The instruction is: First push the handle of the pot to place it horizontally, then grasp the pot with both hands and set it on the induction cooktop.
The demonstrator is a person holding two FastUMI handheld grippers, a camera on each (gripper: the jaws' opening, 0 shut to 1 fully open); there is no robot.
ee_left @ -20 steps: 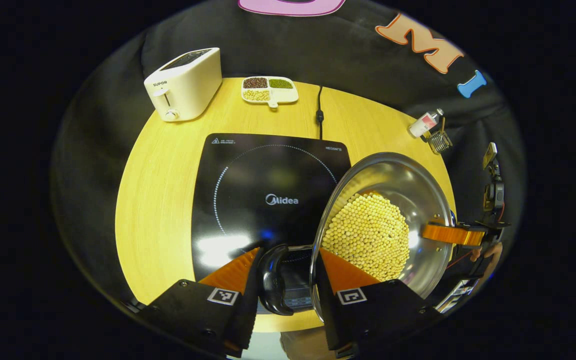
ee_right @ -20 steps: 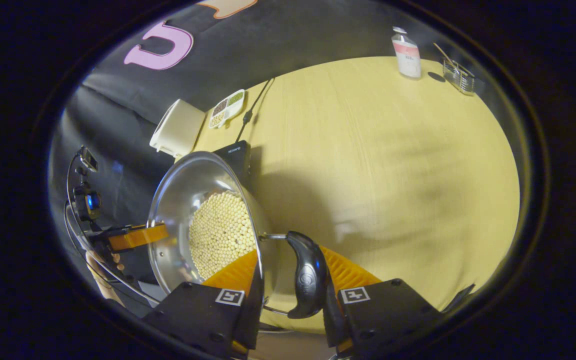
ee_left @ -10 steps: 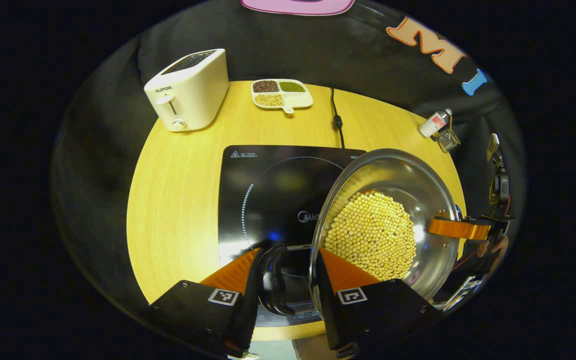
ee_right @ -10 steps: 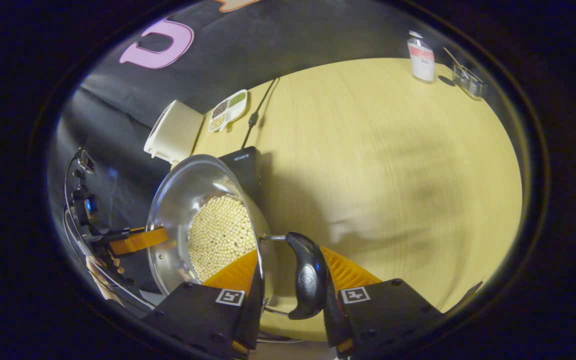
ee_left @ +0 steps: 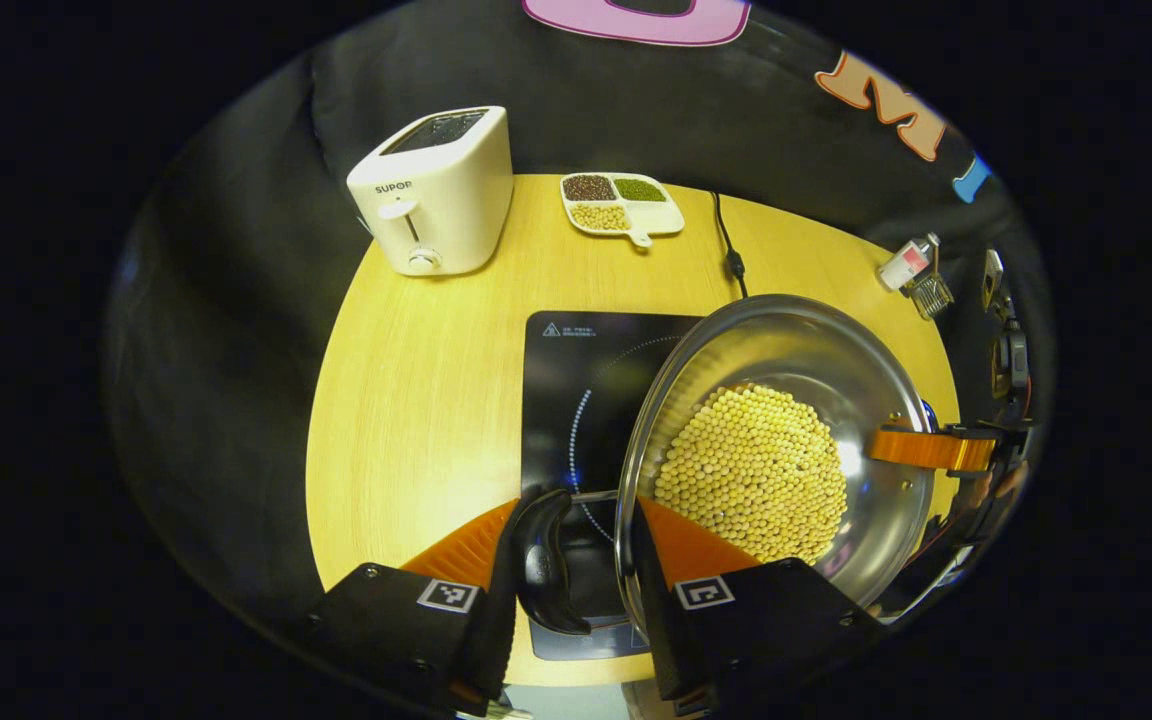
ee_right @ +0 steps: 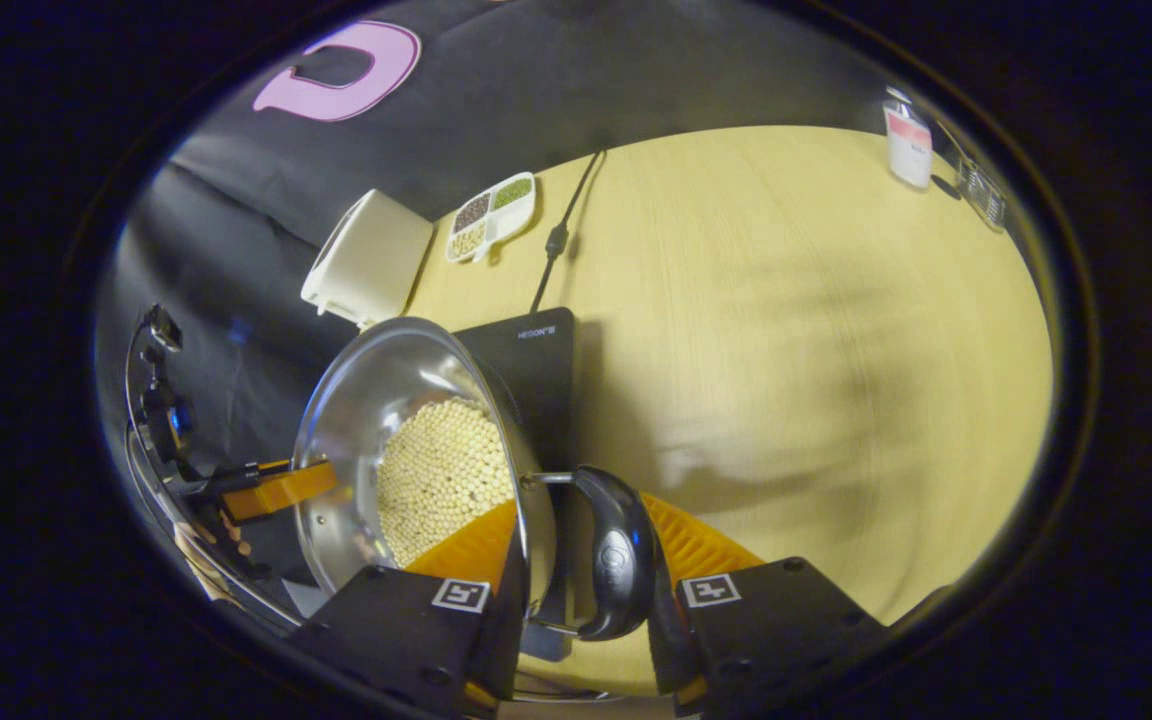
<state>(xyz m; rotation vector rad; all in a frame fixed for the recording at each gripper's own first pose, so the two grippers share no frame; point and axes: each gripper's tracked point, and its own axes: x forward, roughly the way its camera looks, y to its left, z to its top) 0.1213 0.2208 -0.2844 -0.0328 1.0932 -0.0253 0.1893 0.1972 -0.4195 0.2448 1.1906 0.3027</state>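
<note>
In the left gripper view, going from left to right, you see the white toaster (ee_left: 433, 190) at the far left of the round wooden counter (ee_left: 416, 400), then the divided snack tray (ee_left: 620, 203) just beside it at the far edge, then the black power cord (ee_left: 731, 250), and at the far right a small bottle (ee_left: 906, 263) beside a little glass holder (ee_left: 932, 294). The black induction cooktop (ee_left: 576, 400) lies in the middle of the counter. The steel pot (ee_left: 786, 350), filled with pale yellow beans (ee_left: 751, 475), is held in the air and overlaps the right part of the cooktop. Your left tool (ee_left: 566, 545) is pinching the pot's near black handle (ee_left: 543, 570): one finger presses outside the handle and the other is inside the rim, on the pot wall. Across the pot, your right tool (ee_left: 926, 448) holds the opposite side. In the right gripper view, the toaster (ee_right: 368, 258) and the tray (ee_right: 491, 215) are at the upper left, the pot (ee_right: 386, 400) is at the left with the cooktop (ee_right: 536, 370) behind it, and the bottle (ee_right: 908, 145) stands at the far right. Here your right tool (ee_right: 576, 555) is closed on the second black handle (ee_right: 616, 565) in the same way, and your left tool (ee_right: 276, 490) grips the far rim.
</note>
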